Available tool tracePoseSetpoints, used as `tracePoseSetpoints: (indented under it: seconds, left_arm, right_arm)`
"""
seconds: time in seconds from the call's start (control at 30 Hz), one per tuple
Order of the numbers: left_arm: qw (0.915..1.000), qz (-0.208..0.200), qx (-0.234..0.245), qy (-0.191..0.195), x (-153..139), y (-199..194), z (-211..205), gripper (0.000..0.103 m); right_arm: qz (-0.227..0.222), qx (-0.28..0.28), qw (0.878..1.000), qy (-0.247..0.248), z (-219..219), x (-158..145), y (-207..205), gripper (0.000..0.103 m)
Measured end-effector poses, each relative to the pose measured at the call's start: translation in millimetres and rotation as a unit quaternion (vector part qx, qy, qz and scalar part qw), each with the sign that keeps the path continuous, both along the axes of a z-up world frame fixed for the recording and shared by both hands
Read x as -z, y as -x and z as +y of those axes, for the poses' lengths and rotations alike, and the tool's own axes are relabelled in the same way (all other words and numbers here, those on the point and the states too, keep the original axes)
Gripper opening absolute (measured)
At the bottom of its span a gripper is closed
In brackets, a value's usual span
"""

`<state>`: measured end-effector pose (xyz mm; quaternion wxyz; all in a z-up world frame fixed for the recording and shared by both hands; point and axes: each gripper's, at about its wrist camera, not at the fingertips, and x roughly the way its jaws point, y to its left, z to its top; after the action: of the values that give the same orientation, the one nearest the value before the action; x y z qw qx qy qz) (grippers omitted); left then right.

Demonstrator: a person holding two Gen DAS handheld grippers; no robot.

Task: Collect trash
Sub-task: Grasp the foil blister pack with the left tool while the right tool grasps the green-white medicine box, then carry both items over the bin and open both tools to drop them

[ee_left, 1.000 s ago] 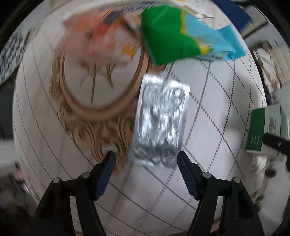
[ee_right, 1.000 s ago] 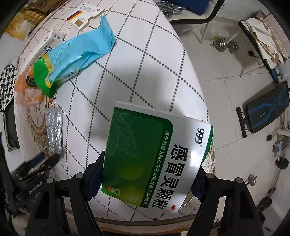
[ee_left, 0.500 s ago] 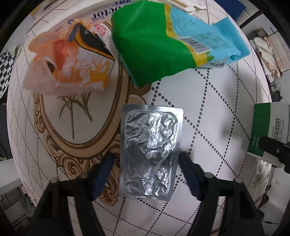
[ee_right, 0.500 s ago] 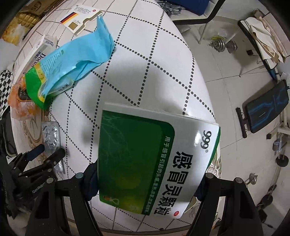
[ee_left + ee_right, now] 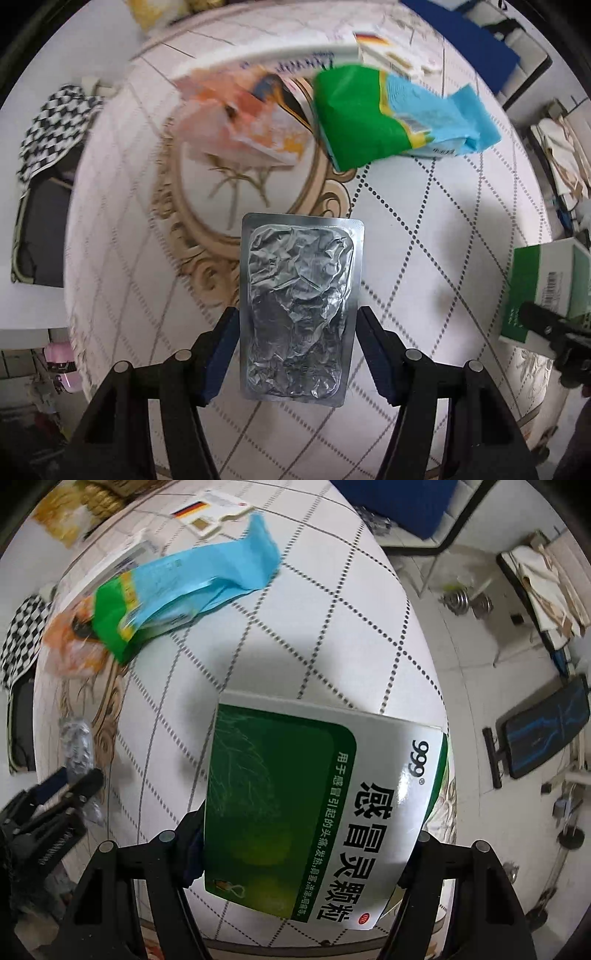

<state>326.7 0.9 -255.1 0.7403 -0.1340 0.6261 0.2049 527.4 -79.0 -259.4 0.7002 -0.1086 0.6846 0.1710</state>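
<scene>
The left gripper (image 5: 297,354) has its two blue-padded fingers pressed against the long edges of a crumpled silver foil blister pack (image 5: 299,295), gripping it at lower centre of the left wrist view; whether the pack is already lifted off the round white patterned table (image 5: 443,229) is hard to tell. The right gripper (image 5: 303,849) is clamped on a green-and-white cardboard medicine box (image 5: 317,812), which fills the lower middle of its frame above the tabletop. So both tools are loaded, and the step in hand looks like carrying these two pieces away. Next calls for a bin, none visible. Left behind at the upper part of the frames: a green-and-blue plastic wrapper (image 5: 388,122) and a blurred orange-and-white packet (image 5: 243,122).
</scene>
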Motion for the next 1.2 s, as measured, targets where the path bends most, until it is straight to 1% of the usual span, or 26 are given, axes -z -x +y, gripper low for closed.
tracePoseSetpoints:
  seconds: [0.03,0.07,0.1,0.13,0.17,0.2,0.27,0.33,0.43,0.53,0.67,0.7,0.77,0.83,0.9,0.97,1.03,1.1,1.2]
  left_arm:
    - [1.0,-0.007,-0.003,-0.003,-8,5,-12,0.061]
    - [0.9999,-0.016,-0.007,-0.003,-17,8,-9,0.061]
    - [0.9996,-0.027,-0.012,-0.002,-27,20,-14,0.061]
    - [0.9994,-0.033,-0.014,-0.001,-39,21,-1,0.061]
    - [0.9988,-0.045,-0.018,0.0,-49,34,-4,0.061]
    - [0.9984,-0.053,-0.02,0.001,-56,42,15,0.061]
    - [0.9973,-0.07,-0.022,0.004,-58,57,42,0.061]
    - [0.9957,-0.089,-0.024,0.005,-67,75,49,0.061]
    - [0.9929,-0.117,-0.021,0.006,-80,112,47,0.061]
    - [0.99,-0.14,-0.018,0.013,-91,161,44,0.061]
    - [0.9886,-0.149,-0.001,0.024,-93,223,34,0.061]
    - [0.9886,-0.147,0.002,0.03,-91,235,32,0.061]
    - [0.9891,-0.141,0.005,0.043,-85,260,27,0.061]
    - [0.99,-0.129,0.004,0.058,-74,281,23,0.061]
    - [0.9904,-0.112,-0.001,0.08,-56,302,19,0.061]
    - [0.9905,-0.094,-0.005,0.101,-35,317,13,0.061]
    - [0.9904,-0.07,-0.012,0.118,-6,330,8,0.061]
    - [0.9889,-0.043,-0.025,0.14,33,339,4,0.061]
    - [0.9856,-0.015,-0.04,0.164,91,340,2,0.061]
  right_arm:
    - [-0.004,-0.004,1.0,-0.002,0,-3,8,0.076]
    - [-0.007,-0.007,1.0,-0.005,0,-6,14,0.076]
    - [-0.009,-0.009,1.0,-0.008,1,-9,20,0.076]
    - [-0.013,-0.011,1.0,-0.013,1,-14,29,0.076]
    - [-0.017,-0.013,1.0,-0.017,1,-19,38,0.076]
    - [-0.022,-0.018,0.999,-0.023,1,-25,50,0.076]
    - [-0.031,-0.024,0.999,-0.03,2,-36,68,0.076]
    - [-0.042,-0.029,0.998,-0.041,1,-49,91,0.076]
    - [-0.059,-0.03,0.996,-0.059,-4,-69,130,0.076]
    - [-0.077,-0.026,0.994,-0.079,-10,-90,182,0.076]
    - [-0.091,-0.013,0.991,-0.098,-26,-109,257,0.076]
    - [-0.09,-0.008,0.991,-0.1,-32,-111,281,0.076]
    - [-0.081,-0.002,0.991,-0.104,-42,-110,313,0.076]
    - [-0.064,0.004,0.993,-0.101,-52,-100,344,0.076]
    - [-0.032,0.008,0.995,-0.098,-64,-79,375,0.076]
    - [-0.003,0.014,0.996,-0.092,-77,-57,396,0.076]
    - [0.033,0.024,0.996,-0.085,-91,-22,415,0.076]
    - [0.066,0.038,0.994,-0.084,-103,16,427,0.076]
    - [0.127,0.075,0.985,-0.092,-124,94,439,0.076]
